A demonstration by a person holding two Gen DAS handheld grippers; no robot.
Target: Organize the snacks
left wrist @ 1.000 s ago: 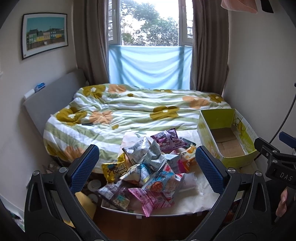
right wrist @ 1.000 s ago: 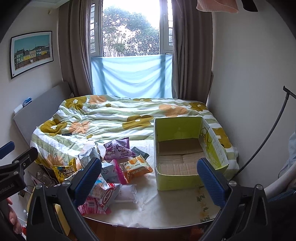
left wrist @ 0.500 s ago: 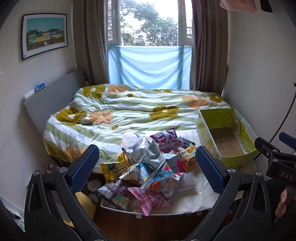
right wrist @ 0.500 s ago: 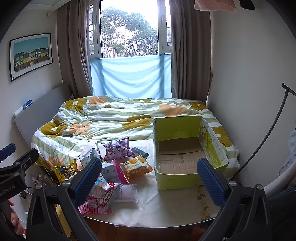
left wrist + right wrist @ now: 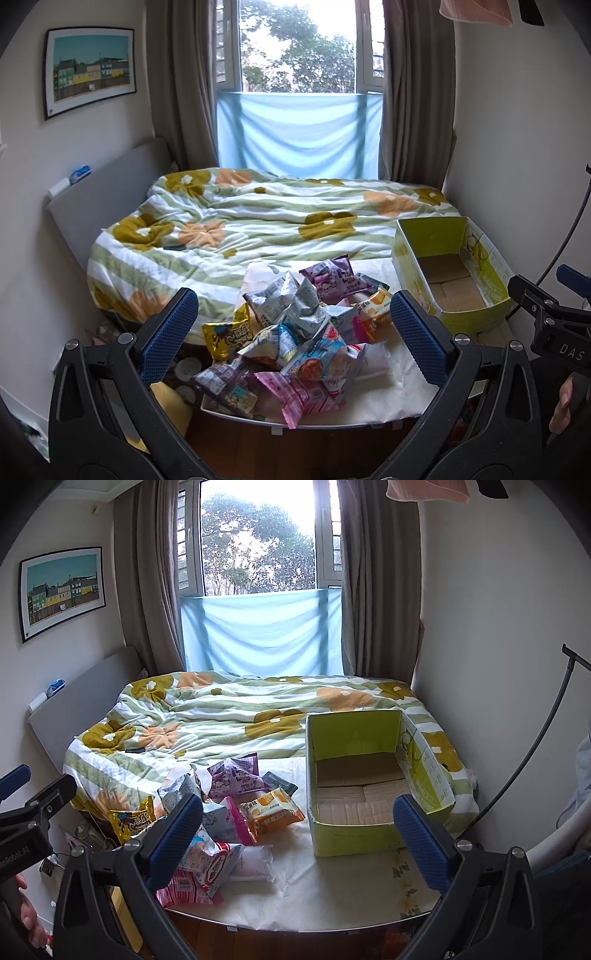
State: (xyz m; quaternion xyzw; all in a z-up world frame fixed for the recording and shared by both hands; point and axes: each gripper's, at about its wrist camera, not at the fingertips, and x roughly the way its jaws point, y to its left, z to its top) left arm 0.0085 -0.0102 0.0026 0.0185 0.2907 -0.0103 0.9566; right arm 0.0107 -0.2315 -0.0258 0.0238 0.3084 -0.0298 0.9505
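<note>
Left gripper (image 5: 293,332): jaws spread wide, holding nothing, hovering above snack pile (image 5: 295,332). Right gripper (image 5: 297,829): jaws spread wide, holding nothing, hovering near front edge of bed (image 5: 332,897).

Snack pile: loose packets heaped on white sheet at near-left corner of bed. Purple packet (image 5: 236,777) at far side, orange packet (image 5: 271,812) on side nearest box, yellow packet (image 5: 131,818) at left edge.

Yellow-green cardboard box (image 5: 354,832): open-topped, upright on bed, right of pile, apart from it. Interior shows bare cardboard floor.

Floral duvet (image 5: 258,225) behind both.
</note>
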